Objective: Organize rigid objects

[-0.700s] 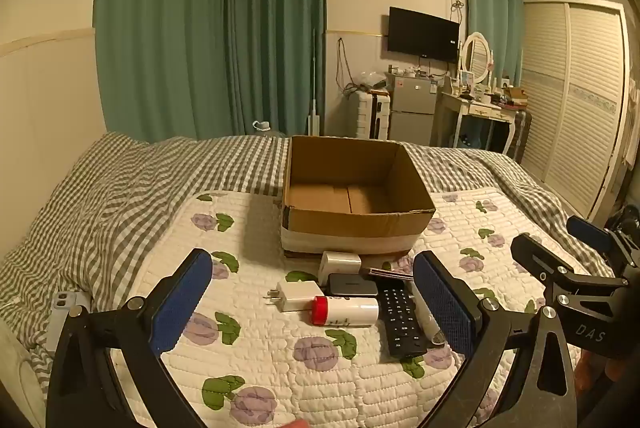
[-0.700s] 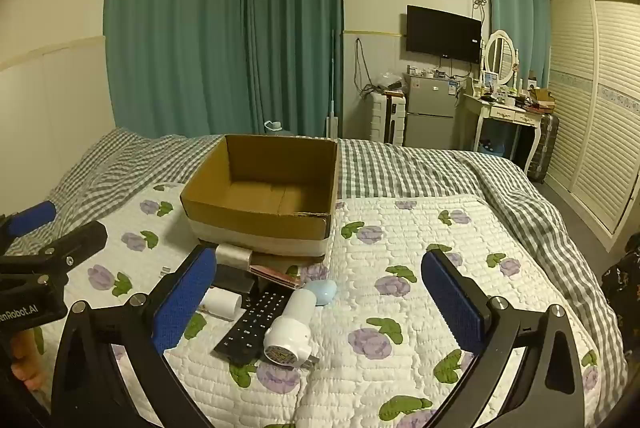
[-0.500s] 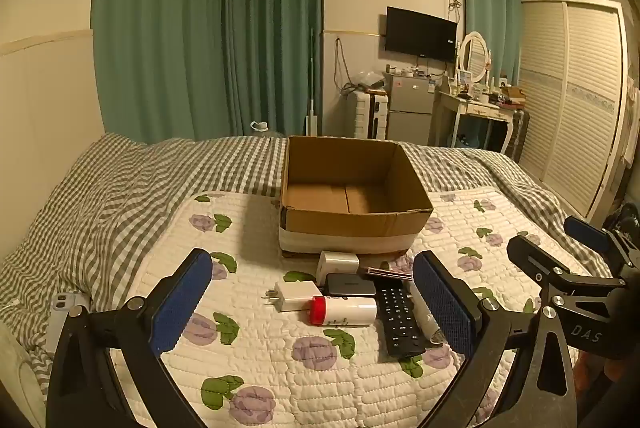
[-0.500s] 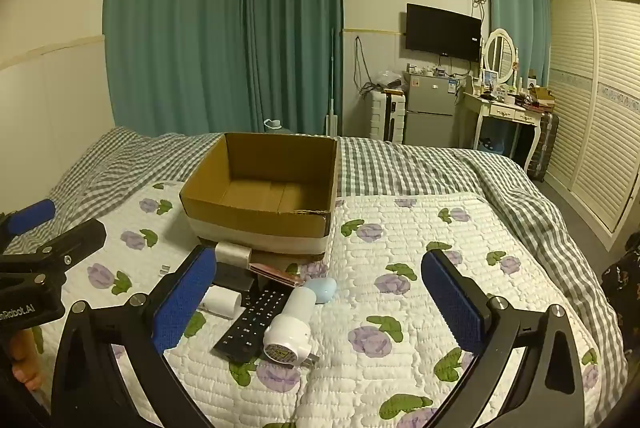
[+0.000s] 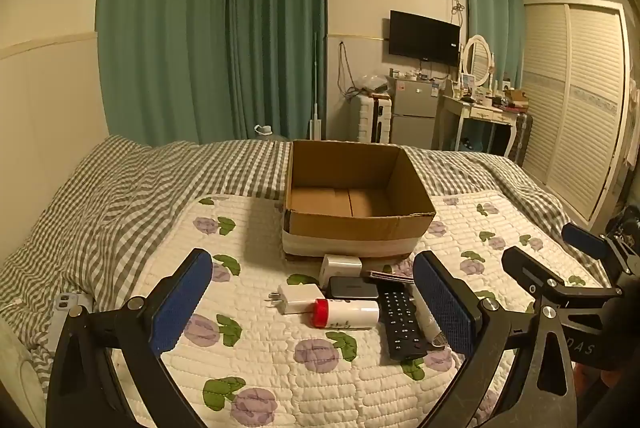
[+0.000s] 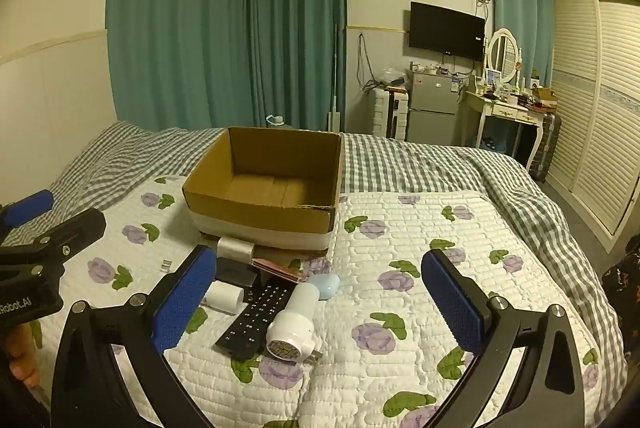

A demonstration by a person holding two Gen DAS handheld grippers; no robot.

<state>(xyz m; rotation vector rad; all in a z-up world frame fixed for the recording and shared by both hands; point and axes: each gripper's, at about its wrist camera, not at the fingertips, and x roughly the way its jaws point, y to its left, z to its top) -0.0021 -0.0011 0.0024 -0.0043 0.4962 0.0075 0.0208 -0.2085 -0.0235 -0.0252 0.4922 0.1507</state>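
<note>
Black-framed left claw (image 5: 312, 302) and right claw (image 6: 320, 302), blue ribbed pads, silver screws.

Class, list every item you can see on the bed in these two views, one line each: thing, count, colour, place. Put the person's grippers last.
Cardboard box: 1, brown, open, on quilt, behind the pile.
Remote control: 1, black, right of bottle.
Bottle: 1, white, red cap, lying down.
Plug adapter: 1, white, left of bottle.
Flat device: 1, black, behind bottle.
White block: 1, against box front.
Cylinder: 1, white, beside remote.
Egg-shaped object: 1, pale blue.
Quilt: 1, white, purple flowers.
Left gripper: open, blue pads.
Right gripper: open, blue pads.
</note>
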